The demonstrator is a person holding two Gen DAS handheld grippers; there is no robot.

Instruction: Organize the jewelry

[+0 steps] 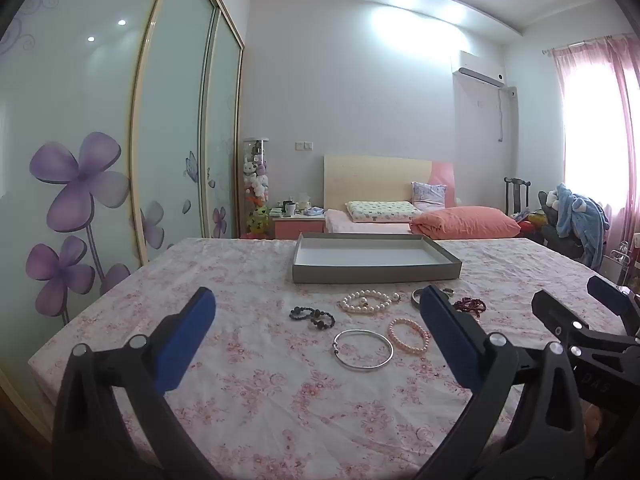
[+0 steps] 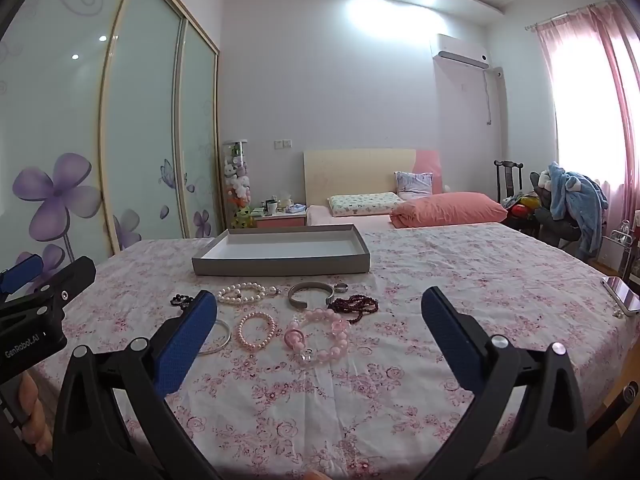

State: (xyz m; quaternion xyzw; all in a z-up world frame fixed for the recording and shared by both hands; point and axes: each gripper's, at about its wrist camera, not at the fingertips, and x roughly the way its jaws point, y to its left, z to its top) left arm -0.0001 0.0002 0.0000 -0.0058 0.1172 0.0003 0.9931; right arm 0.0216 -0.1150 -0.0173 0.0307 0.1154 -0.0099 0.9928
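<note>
Several bracelets lie on the floral tablecloth in front of an empty grey tray (image 1: 372,272) (image 2: 280,267). There is a white pearl bracelet (image 1: 366,302) (image 2: 245,294), a black bead bracelet (image 1: 312,317), a silver bangle (image 1: 363,349), a small pink pearl bracelet (image 1: 409,336) (image 2: 256,330), a dark red bead string (image 2: 358,306), a grey cuff (image 2: 310,294) and a big pink bead bracelet (image 2: 320,338). My left gripper (image 1: 318,320) is open, above the table before the bracelets. My right gripper (image 2: 320,324) is open, near the pink beads.
A phone (image 2: 622,298) lies at the table's right edge. A small ring (image 2: 341,288) sits by the cuff. A bed with pillows, a nightstand and a wardrobe stand behind the table. Each gripper shows at the edge of the other's view.
</note>
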